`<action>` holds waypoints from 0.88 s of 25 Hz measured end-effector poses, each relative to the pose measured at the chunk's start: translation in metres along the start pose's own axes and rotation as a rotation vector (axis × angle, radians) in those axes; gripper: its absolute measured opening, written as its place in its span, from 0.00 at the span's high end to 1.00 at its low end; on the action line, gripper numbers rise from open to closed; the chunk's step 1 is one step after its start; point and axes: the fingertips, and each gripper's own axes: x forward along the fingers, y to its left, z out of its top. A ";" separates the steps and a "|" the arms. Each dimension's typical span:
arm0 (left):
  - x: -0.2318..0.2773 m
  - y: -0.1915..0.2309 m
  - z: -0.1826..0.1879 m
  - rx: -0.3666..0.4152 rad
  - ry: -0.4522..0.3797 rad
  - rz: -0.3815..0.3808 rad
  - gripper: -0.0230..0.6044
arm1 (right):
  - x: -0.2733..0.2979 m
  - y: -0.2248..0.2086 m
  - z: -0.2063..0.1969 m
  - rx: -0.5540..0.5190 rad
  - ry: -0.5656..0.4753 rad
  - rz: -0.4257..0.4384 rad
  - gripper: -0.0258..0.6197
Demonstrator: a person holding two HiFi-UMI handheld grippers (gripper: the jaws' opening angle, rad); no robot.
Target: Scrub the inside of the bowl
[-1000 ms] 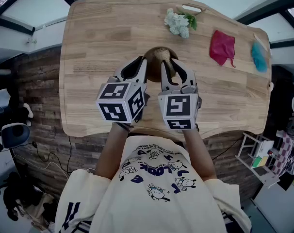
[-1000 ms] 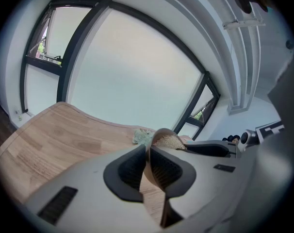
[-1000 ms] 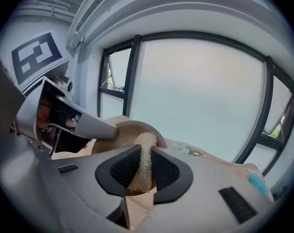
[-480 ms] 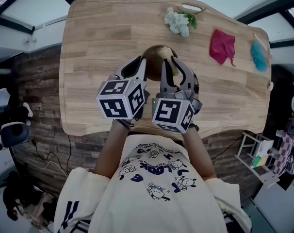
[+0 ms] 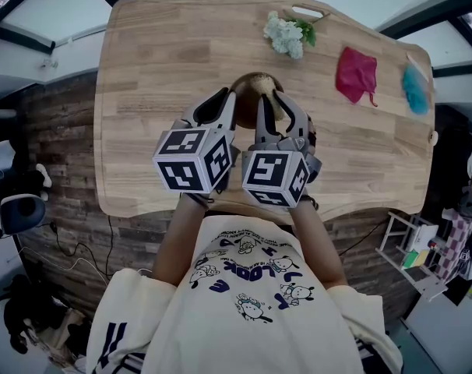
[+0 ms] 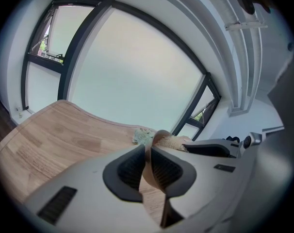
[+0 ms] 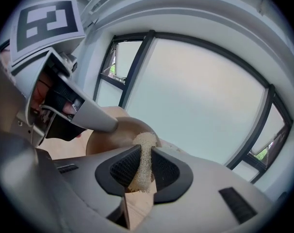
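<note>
A brown wooden bowl (image 5: 250, 86) is held up over the wooden table (image 5: 158, 68) in the head view. My left gripper (image 5: 230, 101) is shut on the bowl's near rim; in the left gripper view the thin rim (image 6: 149, 165) sits pinched between the pads. My right gripper (image 5: 272, 104) is shut on a beige, coarse sponge (image 7: 143, 161), whose tip lies against the inside of the bowl (image 7: 108, 132). In the left gripper view the sponge (image 6: 175, 141) shows just past the rim. Most of the bowl's inside is hidden by the two grippers in the head view.
A bunch of white flowers (image 5: 286, 36) lies at the table's far side. A red cloth (image 5: 357, 75) and a blue cloth (image 5: 415, 90) lie at the far right. The table's near edge runs just under the grippers. Large windows fill both gripper views.
My right gripper has rolled and shifted a little to the left, closer to the left gripper, with the sponge moving inside the bowl. The left gripper and bowl have hardly moved.
</note>
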 end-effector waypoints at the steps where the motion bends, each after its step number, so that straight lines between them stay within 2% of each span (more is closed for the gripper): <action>1: 0.000 -0.001 -0.001 0.000 0.001 -0.003 0.87 | 0.001 0.002 -0.003 0.037 0.012 0.019 0.86; 10: 0.000 0.005 -0.004 -0.006 0.008 0.008 0.87 | 0.009 0.008 -0.020 0.565 0.089 0.209 0.86; 18: 0.005 -0.002 -0.009 -0.025 0.007 -0.005 0.87 | 0.005 0.021 -0.010 0.878 0.079 0.305 0.86; 22: 0.005 -0.004 -0.009 -0.025 -0.002 -0.001 0.87 | 0.002 0.019 -0.007 1.057 0.067 0.325 0.86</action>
